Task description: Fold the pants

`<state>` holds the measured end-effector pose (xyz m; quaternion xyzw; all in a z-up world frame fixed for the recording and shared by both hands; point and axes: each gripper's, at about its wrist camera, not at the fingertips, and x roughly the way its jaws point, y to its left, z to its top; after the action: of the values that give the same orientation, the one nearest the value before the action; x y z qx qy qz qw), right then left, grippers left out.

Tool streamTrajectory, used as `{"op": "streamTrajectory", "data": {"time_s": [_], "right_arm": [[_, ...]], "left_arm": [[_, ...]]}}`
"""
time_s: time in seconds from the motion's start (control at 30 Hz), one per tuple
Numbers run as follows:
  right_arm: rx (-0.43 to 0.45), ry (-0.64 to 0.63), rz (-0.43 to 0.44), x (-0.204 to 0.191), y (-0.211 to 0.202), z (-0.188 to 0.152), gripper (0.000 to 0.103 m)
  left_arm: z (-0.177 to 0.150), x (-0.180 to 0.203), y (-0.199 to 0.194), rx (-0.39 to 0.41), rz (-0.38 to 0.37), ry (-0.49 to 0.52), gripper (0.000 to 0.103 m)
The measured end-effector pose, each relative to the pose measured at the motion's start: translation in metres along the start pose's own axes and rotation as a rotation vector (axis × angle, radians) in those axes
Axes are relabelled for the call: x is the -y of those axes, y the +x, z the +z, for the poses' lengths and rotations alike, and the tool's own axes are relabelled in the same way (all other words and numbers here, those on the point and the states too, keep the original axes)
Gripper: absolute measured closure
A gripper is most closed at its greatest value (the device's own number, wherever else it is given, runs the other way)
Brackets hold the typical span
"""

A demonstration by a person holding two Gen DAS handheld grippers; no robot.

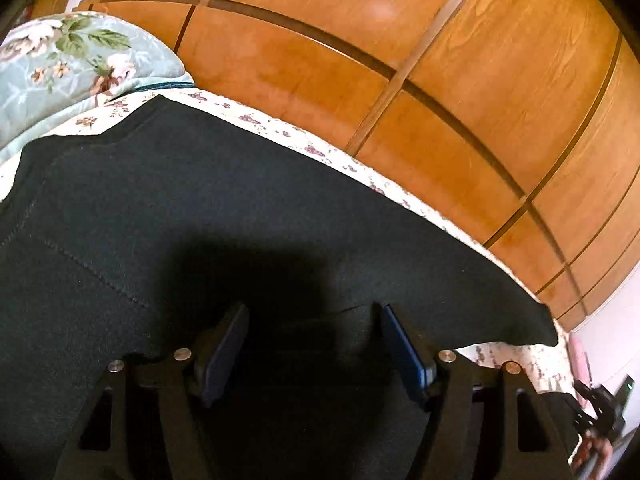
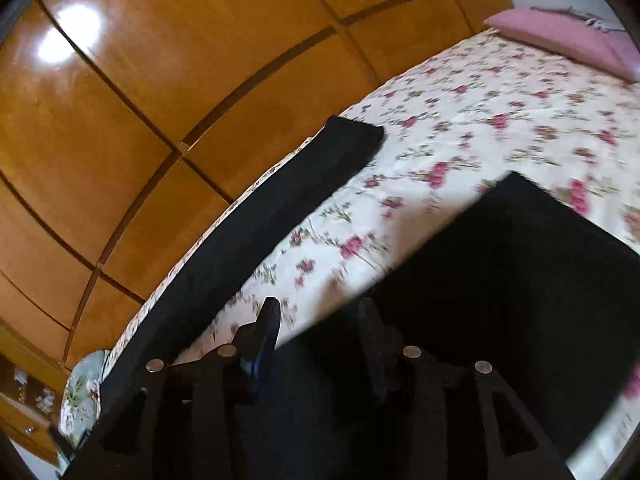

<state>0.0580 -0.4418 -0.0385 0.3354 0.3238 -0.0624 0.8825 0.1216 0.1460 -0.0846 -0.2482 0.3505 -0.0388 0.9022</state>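
Pants [image 1: 240, 208] of dark, nearly black cloth lie flat on a floral bedsheet [image 2: 480, 120], filling the lower and middle part of the left wrist view and running along the bed's edge beside a wooden wardrobe [image 1: 400, 80]. In that view the left gripper [image 1: 312, 316] hangs directly over the dark cloth, its jaws standing wide with nothing between the pads, so the garment is right beneath and ahead of it; its own shadow falls on the fabric just in front. The right gripper [image 2: 318, 312] sits at the bottom centre of its view with jaws parted to a middling gap and nothing visibly pinched, poised over the spot where sheet meets dark cloth. The long axis seems to run from the lower left of the right wrist view up to a squared cuff [image 2: 356, 136] near the middle, that leg lying as a narrow strip along the bed edge, while the other broad dark panel spreads at lower right, with bare sheet between the two. I judge the left hand nearer the wide upper part, the right nearer the legs, so bringing one leg across the other would fall to the right. Only the right view shows the split legs and a pink pillow [image 2: 560, 40] at upper right; only the left shows stitching and a floral quilt [image 1: 60, 64] at upper left.
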Motion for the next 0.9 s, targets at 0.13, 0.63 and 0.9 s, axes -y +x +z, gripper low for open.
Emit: {"op": "streamTrajectory", "data": {"time_s": [0.13, 0.63, 0.9], "right_arm": [[-0.03, 0.066, 0.018, 0.003, 0.042, 0.031, 0.062], [0.038, 0.263, -0.053, 0.037, 0.126, 0.108, 0.08], [0.06, 0.168, -0.143, 0.025, 0.109, 0.105, 0.091]], "left_arm": [[-0.002, 0.007, -0.002, 0.013, 0.0, 0.014, 0.031], [-0.002, 0.003, 0.002, 0.038, -0.02, 0.032, 0.028], [-0.001, 0.002, 0.002, 0.041, -0.033, 0.028, 0.028]]}}
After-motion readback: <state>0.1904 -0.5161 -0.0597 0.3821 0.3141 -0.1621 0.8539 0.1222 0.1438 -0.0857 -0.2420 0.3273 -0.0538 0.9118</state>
